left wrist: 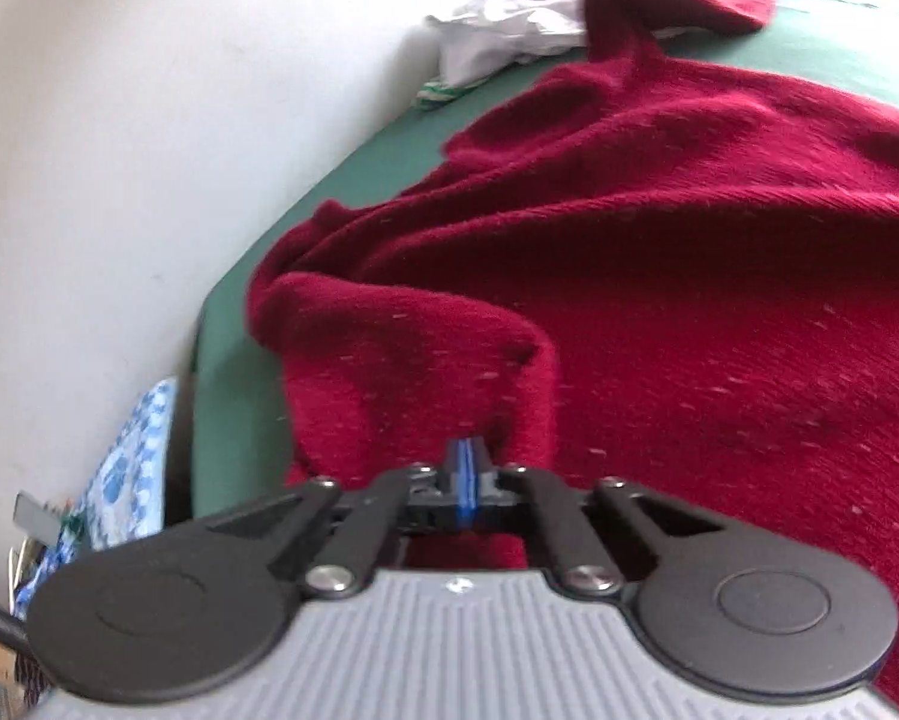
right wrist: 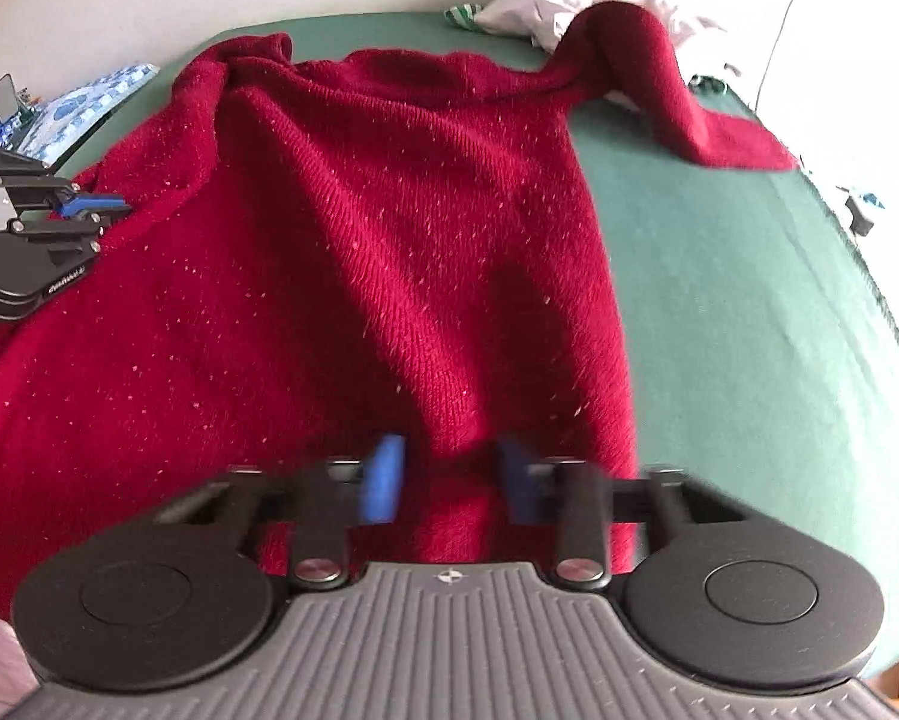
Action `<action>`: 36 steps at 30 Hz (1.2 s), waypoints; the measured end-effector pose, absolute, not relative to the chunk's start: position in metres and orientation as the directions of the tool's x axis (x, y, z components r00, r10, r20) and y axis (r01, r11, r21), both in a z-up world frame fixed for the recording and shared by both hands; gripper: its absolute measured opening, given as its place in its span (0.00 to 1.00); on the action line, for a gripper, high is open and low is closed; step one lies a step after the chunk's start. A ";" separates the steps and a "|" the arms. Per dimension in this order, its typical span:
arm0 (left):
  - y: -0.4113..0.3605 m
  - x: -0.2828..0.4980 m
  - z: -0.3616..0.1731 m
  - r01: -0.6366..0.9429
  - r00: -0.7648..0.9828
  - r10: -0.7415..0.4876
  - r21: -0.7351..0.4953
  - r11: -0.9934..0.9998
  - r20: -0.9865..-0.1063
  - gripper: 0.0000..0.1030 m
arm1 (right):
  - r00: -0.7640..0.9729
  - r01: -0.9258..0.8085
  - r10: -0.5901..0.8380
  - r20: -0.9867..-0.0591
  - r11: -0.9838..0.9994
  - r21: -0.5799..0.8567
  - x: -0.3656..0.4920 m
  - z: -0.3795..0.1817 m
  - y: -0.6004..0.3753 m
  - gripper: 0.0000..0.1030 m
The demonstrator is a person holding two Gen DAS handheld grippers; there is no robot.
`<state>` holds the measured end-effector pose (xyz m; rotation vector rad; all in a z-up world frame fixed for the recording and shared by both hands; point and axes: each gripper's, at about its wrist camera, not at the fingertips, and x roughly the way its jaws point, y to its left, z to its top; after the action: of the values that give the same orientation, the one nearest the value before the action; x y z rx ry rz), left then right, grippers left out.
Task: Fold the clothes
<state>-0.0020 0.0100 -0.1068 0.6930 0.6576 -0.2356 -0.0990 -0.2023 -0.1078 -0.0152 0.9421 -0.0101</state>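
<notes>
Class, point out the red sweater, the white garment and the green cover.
red sweater (right wrist: 359, 228): right wrist view, on its body.
white garment (left wrist: 509, 12): left wrist view, crumpled middle.
green cover (right wrist: 719, 300): right wrist view, bare part.

Dark red knit sweater (right wrist: 353, 252) spread rumpled on green surface (right wrist: 719, 276).

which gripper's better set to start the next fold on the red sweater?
Left, probably. The left gripper is shut on the red sweater's edge, cloth bunched at its tips. The right gripper straddles the hem, pads apart and blurred.
</notes>
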 end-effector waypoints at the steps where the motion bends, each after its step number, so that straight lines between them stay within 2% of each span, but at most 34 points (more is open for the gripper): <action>1: 0.021 0.003 -0.101 0.356 0.781 0.051 0.511 0.782 -0.622 0.04 | 0.596 0.008 -0.001 -0.803 1.000 0.005 -0.099 -0.105 -0.207 0.17; 4: 0.057 0.011 -0.081 0.220 0.782 0.140 0.479 0.850 -0.607 0.03 | 0.627 0.019 0.031 -0.778 0.998 0.056 -0.095 -0.097 -0.220 0.17; 7: 0.082 0.013 -0.066 0.185 0.760 0.140 0.417 0.890 -0.635 0.00 | 0.674 -0.008 0.057 -0.737 0.998 0.070 -0.089 -0.085 -0.225 0.20; 9: 0.088 0.009 -0.060 0.201 0.746 0.105 0.372 0.906 -0.657 0.04 | 0.691 -0.049 0.104 -0.715 0.994 0.098 -0.083 -0.080 -0.227 0.21; 10: 0.079 0.001 -0.060 0.253 0.740 0.050 0.346 0.904 -0.671 0.09 | 0.694 -0.069 0.125 -0.709 0.992 0.108 -0.081 -0.079 -0.227 0.24; 11: 0.070 -0.006 -0.060 0.305 0.730 -0.006 0.319 0.897 -0.683 0.19 | 0.686 -0.082 0.133 -0.715 0.991 0.106 -0.078 -0.081 -0.225 0.28; 13: 0.039 -0.020 -0.073 0.395 0.724 -0.051 0.353 0.848 -0.688 0.34 | 0.661 -0.105 0.149 -0.735 0.989 0.106 -0.071 -0.088 -0.222 0.28; 14: 0.025 -0.023 -0.082 0.421 0.723 -0.051 0.381 0.823 -0.689 0.36 | 0.644 -0.112 0.161 -0.748 0.987 0.116 -0.068 -0.092 -0.220 0.28; 16: 0.000 -0.026 -0.100 0.454 0.725 -0.035 0.438 0.776 -0.688 0.36 | 0.618 -0.118 0.189 -0.763 0.982 0.147 -0.063 -0.098 -0.220 0.28; 20: -0.019 -0.018 -0.112 0.458 0.727 -0.019 0.464 0.758 -0.686 0.32 | 0.604 -0.136 0.212 -0.768 0.977 0.163 -0.064 -0.103 -0.218 0.29; 24: -0.013 -0.015 -0.095 0.484 0.697 -0.077 0.389 0.784 -0.713 0.29 | 0.618 -0.126 0.216 -0.756 0.976 0.175 -0.071 -0.102 -0.220 0.29; 26: -0.011 -0.012 -0.091 0.492 0.667 -0.112 0.323 0.808 -0.737 0.21 | 0.631 -0.126 0.213 -0.745 0.977 0.173 -0.072 -0.101 -0.221 0.29; 27: -0.010 -0.009 -0.093 0.491 0.651 -0.115 0.300 0.818 -0.751 0.22 | 0.635 -0.129 0.211 -0.743 0.977 0.168 -0.071 -0.101 -0.221 0.29; 28: -0.010 -0.005 -0.096 0.484 0.641 -0.109 0.290 0.826 -0.760 0.28 | 0.635 -0.137 0.214 -0.742 0.977 0.165 -0.069 -0.100 -0.220 0.29; 29: -0.009 0.000 -0.100 0.465 0.638 -0.086 0.295 0.835 -0.765 0.42 | 0.638 -0.140 0.211 -0.741 0.978 0.157 -0.066 -0.099 -0.219 0.29; 30: -0.009 0.001 -0.103 0.447 0.643 -0.070 0.300 0.843 -0.762 0.51 | 0.641 -0.143 0.205 -0.739 0.979 0.148 -0.064 -0.097 -0.219 0.29; 31: -0.008 0.000 -0.105 0.432 0.651 -0.063 0.302 0.850 -0.756 0.71 | 0.645 -0.145 0.200 -0.738 0.980 0.138 -0.061 -0.096 -0.218 0.30; 32: -0.007 0.000 -0.107 0.423 0.659 -0.064 0.299 0.855 -0.750 0.80 | 0.658 -0.131 0.182 -0.731 0.983 0.127 -0.058 -0.094 -0.220 0.36; 34: -0.005 0.001 -0.111 0.407 0.664 -0.057 0.297 0.864 -0.745 0.80 | 0.684 -0.088 0.139 -0.716 0.990 0.109 -0.051 -0.091 -0.224 0.44; 35: -0.004 0.003 -0.111 0.398 0.668 -0.061 0.286 0.872 -0.742 0.70 | 0.691 -0.058 0.111 -0.714 0.993 0.099 -0.047 -0.093 -0.228 0.51; 36: -0.002 0.006 -0.111 0.391 0.665 -0.070 0.266 0.881 -0.744 0.63 | 0.696 -0.027 0.082 -0.714 0.996 0.088 -0.042 -0.096 -0.233 0.53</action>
<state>0.0058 -0.0016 -0.1108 0.4290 0.8071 -0.2698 -0.0415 -0.2326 -0.0957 0.0728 0.7995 0.0606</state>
